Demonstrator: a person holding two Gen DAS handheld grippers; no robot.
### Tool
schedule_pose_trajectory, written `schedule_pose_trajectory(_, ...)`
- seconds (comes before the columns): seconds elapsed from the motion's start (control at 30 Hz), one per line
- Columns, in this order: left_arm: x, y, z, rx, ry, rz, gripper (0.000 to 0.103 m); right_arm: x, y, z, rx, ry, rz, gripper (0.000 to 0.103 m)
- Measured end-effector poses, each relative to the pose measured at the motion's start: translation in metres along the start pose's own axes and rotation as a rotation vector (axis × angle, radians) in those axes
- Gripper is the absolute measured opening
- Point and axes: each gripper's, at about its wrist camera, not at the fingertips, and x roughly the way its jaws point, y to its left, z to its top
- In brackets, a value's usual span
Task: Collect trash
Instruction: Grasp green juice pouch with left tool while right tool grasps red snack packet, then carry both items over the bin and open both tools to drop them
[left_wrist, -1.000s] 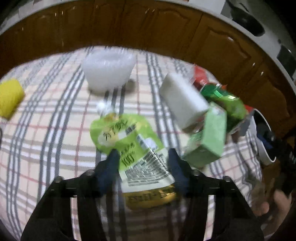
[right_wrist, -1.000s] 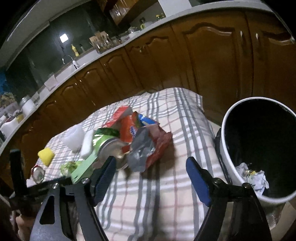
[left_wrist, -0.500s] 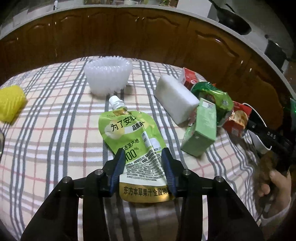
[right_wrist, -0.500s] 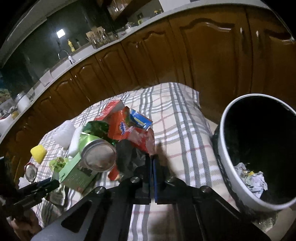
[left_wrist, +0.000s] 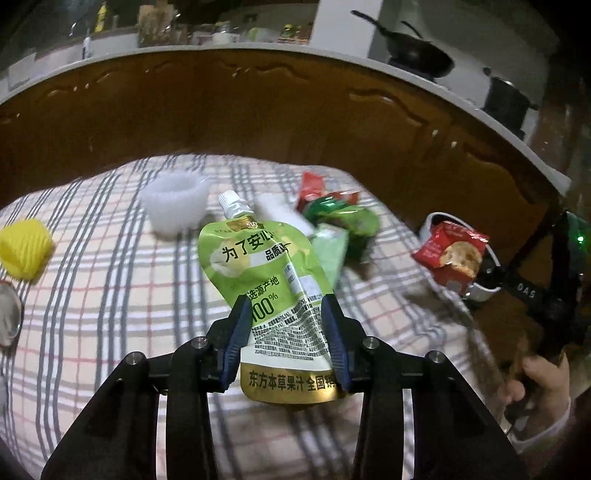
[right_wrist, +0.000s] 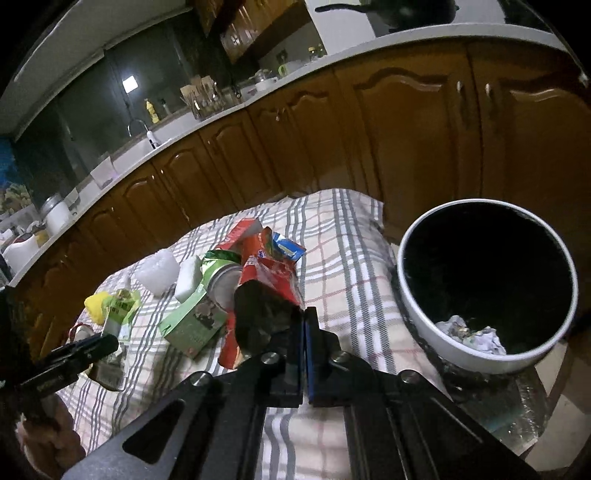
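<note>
Tongs (left_wrist: 286, 328) tilted down, clamping pouch (left_wrist: 264, 266) aloft

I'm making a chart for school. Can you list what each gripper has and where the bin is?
left gripper: jaws shut on green pouch, lifted off the cloth
right gripper: jaws shut on red wrapper
bin: beside the table, some crumpled paper inside
left on table: green box, can, white cup

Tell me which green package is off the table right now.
The green juice pouch with the white spout, clamped in the left tongs and lifted. The green carton and crumpled green wrapper lie on the checked cloth.
</note>
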Motion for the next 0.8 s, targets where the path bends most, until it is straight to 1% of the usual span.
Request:
schedule_pose_trajectory(0.3,-0.001,-0.053,0.014,0.083,-0.019,-0.083,0.038,-0.033,-0.028,-0.001,0.036,-0.050,-0.053,0.000)
schedule_pose_trajectory(0.6,0.015,-0.111,0.026,0.171,-0.013,-0.166,0.038,-0.060,-0.066,-0.003,0.091,-0.099,-0.134,0.000)
schedule_pose_trajectory(0.8,0.027,-0.148,0.034,0.208,-0.002,-0.211,0.038,-0.072,-0.091,-0.002,0.131,-0.125,-0.177,0.000)
